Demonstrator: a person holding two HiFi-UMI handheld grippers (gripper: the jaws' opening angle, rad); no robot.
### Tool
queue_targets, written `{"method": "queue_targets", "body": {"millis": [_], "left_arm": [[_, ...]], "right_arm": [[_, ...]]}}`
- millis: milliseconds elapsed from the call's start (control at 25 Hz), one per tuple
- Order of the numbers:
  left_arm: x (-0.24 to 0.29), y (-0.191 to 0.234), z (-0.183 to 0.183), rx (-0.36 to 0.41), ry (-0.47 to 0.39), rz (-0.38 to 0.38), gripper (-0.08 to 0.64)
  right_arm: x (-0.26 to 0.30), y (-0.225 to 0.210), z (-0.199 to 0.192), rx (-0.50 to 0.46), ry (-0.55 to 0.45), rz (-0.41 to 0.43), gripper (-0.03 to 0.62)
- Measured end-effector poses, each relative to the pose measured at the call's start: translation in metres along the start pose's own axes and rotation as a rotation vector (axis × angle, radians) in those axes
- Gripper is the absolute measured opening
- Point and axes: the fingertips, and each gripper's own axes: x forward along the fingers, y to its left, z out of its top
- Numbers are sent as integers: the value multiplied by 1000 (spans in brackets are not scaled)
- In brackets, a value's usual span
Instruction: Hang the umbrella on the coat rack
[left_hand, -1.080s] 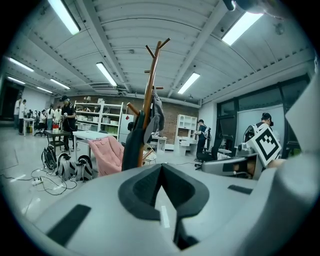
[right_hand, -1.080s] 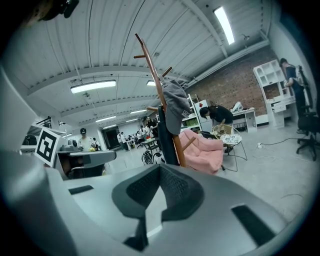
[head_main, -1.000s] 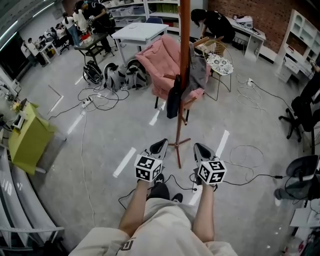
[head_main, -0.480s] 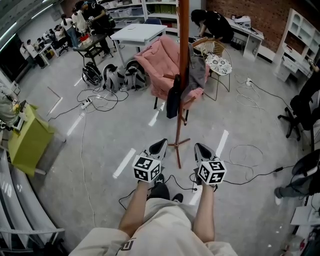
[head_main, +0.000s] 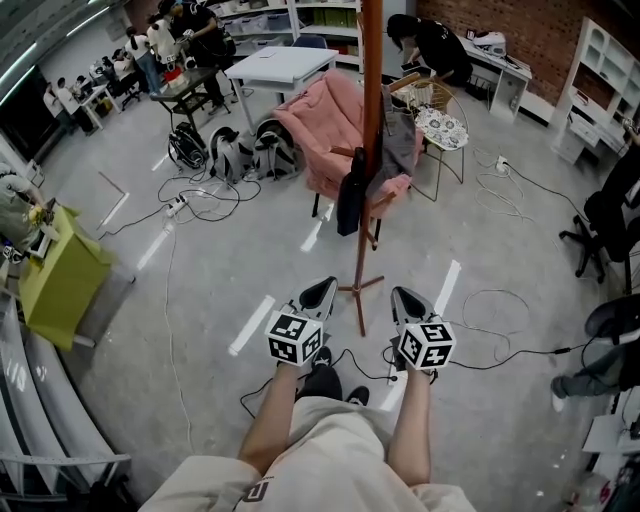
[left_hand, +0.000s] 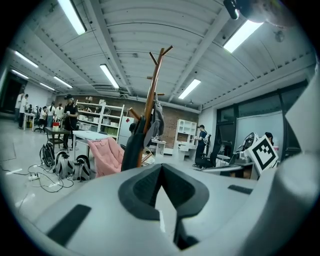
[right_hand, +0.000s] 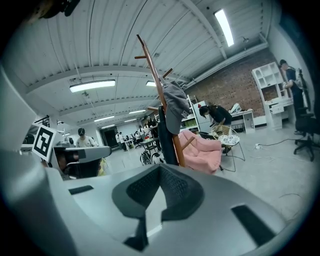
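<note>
Seems finished already, with the umbrella (head_main: 349, 205) hung dark and folded on the coat rack (head_main: 371, 100), well ahead of both pairs of jaws and touching neither. Leaves nothing to carry: left gripper (head_main: 318, 292) and right gripper (head_main: 405, 297) both pressed shut on nothing, side by side just short of the rack's foot. Differs hardly at all from a second ago, umbrella and grippers in the same places.

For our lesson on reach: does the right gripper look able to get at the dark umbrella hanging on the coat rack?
Probably yes: only open floor lies between the right gripper and the umbrella on the coat rack. Its jaws are shut and empty, so they must open first.
</note>
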Motion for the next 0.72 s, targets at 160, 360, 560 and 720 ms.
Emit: {"method": "queue_targets", "body": {"millis": [160, 360, 560, 720], "left_arm": [[-6, 2, 4, -5, -22, 4, 6], [-7, 5, 4, -20, -30, 2, 6], [-5, 7, 8, -30, -38, -6, 6], [-4, 7, 12, -34, -54, -21, 5]], "right_arm": [[2, 3, -2, 2, 7, 7, 3], [4, 4, -2, 1, 5, 5, 3], [7, 4, 3, -5, -2, 3, 3], [6, 3, 5, -26, -15, -10, 3]]}}
